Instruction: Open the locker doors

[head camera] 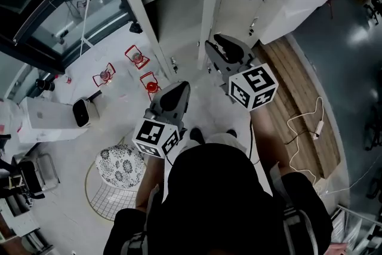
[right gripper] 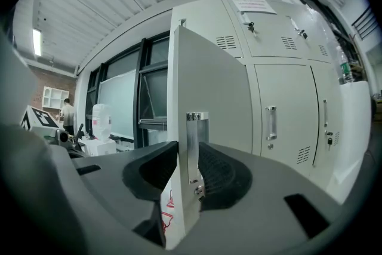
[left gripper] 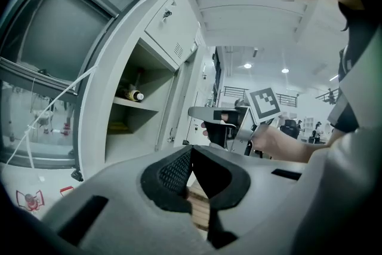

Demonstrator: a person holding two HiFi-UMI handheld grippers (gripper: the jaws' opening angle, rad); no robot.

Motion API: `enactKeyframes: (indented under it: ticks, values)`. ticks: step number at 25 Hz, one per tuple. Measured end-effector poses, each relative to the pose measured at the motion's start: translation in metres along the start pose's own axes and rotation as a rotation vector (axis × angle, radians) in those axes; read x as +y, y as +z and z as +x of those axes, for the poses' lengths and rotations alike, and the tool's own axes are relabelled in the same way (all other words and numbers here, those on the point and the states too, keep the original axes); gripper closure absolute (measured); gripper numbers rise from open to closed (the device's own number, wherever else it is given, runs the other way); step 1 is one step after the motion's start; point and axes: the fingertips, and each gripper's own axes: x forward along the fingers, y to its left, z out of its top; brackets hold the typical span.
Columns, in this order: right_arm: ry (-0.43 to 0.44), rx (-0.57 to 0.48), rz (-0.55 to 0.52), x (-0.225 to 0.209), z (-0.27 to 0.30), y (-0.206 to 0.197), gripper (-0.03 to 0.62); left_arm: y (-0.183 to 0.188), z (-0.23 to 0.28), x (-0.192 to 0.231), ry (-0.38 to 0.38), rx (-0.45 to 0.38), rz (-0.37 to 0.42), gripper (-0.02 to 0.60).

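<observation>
1. The right gripper (right gripper: pixel 188 149) has its jaws closed on the metal handle (right gripper: pixel 196 146) of a tall locker door (right gripper: pixel 209 86). One pad is on the handle and the other is against the door's free edge, so the jaws stand fairly wide.
2. In the head view that door (head camera: pixel 212 3) stands well out from the locker (head camera: pixel 143 6). The compartment behind it is uncovered, with a bottle (left gripper: pixel 132 94) on its shelf.
3. The left gripper (left gripper: pixel 191 155) has its jaws together at the tips with nothing between them. It hangs beside and below the right gripper, pointing towards the open compartment.
4. The step in hand looks like bringing this door to fully open. The pull should follow the door's arc round its hinge, not a straight line back.
5. The wrist should turn with the door so the pads sit square on the handle. A skewed grip could slide off the narrow bar.
6. The door looks like thin sheet metal, so it is probably light. A slow pull eased to a stop should prevent it bouncing back or knocking its neighbour.
7. The left gripper should stay out of the door's path.
8. The neighbouring doors (right gripper: pixel 280 116) to the right are closed, each with its own handle. By my judgement much of the task remains, and they come next.
</observation>
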Motion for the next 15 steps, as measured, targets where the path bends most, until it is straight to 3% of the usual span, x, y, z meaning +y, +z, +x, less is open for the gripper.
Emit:
enactKeyframes:
  ticks: [15]
  values:
    - [-0.119,-0.006,0.037,-0.04,-0.046,-0.002,0.482,-0.002,0.04,-0.024,-0.114,0.021,-0.006,0.563]
